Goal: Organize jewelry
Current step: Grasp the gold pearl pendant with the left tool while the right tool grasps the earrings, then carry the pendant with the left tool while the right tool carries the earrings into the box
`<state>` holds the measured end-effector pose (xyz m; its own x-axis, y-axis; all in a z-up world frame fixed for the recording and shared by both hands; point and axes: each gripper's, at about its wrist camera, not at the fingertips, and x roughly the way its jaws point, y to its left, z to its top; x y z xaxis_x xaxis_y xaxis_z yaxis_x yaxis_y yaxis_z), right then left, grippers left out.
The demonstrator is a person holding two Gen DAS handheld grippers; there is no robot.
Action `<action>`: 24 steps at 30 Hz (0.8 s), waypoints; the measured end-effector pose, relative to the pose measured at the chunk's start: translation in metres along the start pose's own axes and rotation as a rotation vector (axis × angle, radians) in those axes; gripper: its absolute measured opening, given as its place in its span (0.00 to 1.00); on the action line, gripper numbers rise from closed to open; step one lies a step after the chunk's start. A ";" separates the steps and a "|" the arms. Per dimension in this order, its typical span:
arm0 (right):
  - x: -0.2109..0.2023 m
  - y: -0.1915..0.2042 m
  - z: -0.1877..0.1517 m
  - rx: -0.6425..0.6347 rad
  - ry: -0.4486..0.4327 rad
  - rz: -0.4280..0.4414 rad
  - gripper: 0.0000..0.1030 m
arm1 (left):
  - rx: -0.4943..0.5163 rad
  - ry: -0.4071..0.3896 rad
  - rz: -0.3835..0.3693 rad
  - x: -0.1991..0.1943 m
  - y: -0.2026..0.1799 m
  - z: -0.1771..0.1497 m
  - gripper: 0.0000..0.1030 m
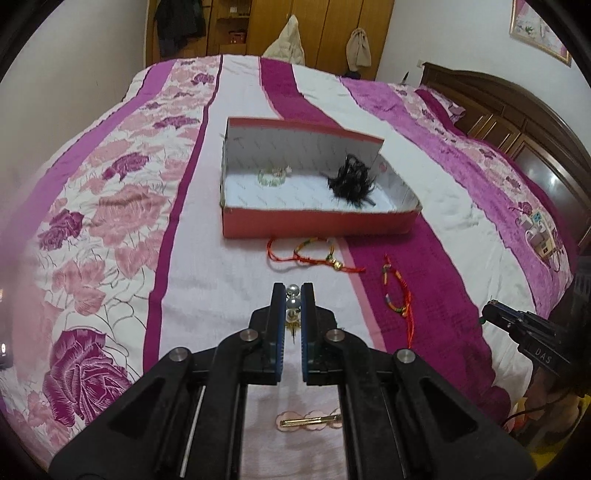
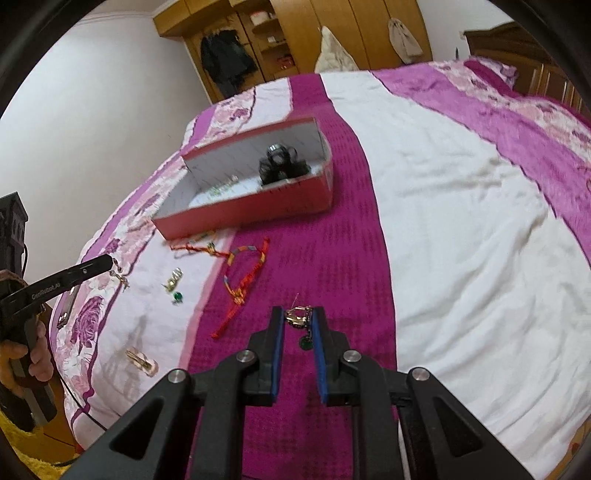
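Observation:
My left gripper (image 1: 293,291) is shut on a dangling earring with silver pearls (image 1: 294,302), held above the bedspread. My right gripper (image 2: 300,315) is shut on a gold earring with a green bead (image 2: 304,342) hanging between its pads. An open red box (image 1: 317,221) lies ahead on the bed with a black feathery hairpiece (image 1: 352,179) and a pale green bracelet (image 1: 271,177) inside. Two red braided cord bracelets (image 1: 314,254) (image 1: 397,291) lie in front of the box. A matching gold and green earring (image 2: 174,286) rests on the white stripe. A pink and gold hair clip (image 1: 308,421) lies nearest me.
The bed has a pink, magenta and white floral bedspread (image 1: 110,221). The right gripper (image 1: 517,328) shows at the right of the left wrist view, and the left gripper (image 2: 107,264) with a hand (image 2: 22,365) at the left of the right wrist view. Wooden wardrobes (image 1: 317,26) and a headboard (image 1: 517,122) stand behind.

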<state>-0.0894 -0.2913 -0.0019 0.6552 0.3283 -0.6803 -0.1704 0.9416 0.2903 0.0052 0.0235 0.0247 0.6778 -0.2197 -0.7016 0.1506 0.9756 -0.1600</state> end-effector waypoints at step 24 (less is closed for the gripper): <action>0.000 0.051 0.072 -0.153 -0.179 0.050 0.16 | 0.010 -0.172 -0.014 -0.012 -0.008 0.061 0.00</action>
<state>-0.0452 -0.2488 0.0617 0.7607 0.3696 -0.5337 -0.3065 0.9292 0.2066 0.0396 0.0181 0.0763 0.7886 -0.2305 -0.5700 0.1676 0.9725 -0.1615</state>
